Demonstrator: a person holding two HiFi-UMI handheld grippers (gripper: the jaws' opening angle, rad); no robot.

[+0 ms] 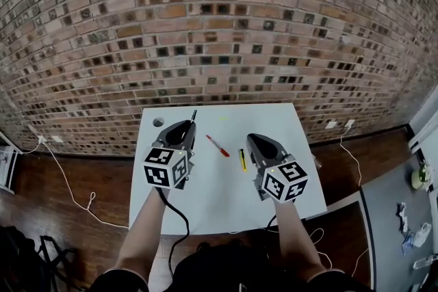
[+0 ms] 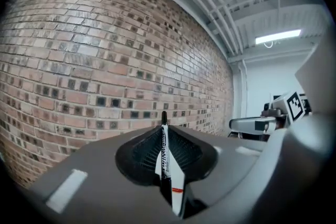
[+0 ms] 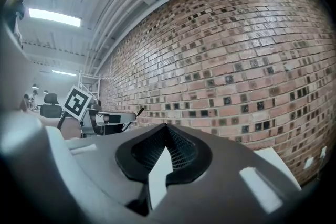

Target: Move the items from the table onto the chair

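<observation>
Pen point(image 2: 164, 157) clamped in left claw point(image 2: 164, 127), right claw point(image 3: 167, 127) closed

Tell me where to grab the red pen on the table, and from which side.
Grip the red pen at mid-shaft, coming straight down with the right gripper, shut and empty now, so open it first. The pen lies flat and slanted on the table, so turn the jaws across its thin width. The yellow pen lies apart on its right.

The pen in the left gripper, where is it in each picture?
Head view: pen pokes from the left gripper's tip, left of middle.
Left gripper view: bottom middle, pinched between the jaws.
Right gripper view: small, left of middle.
Shared landmark: the brick wall.
</observation>
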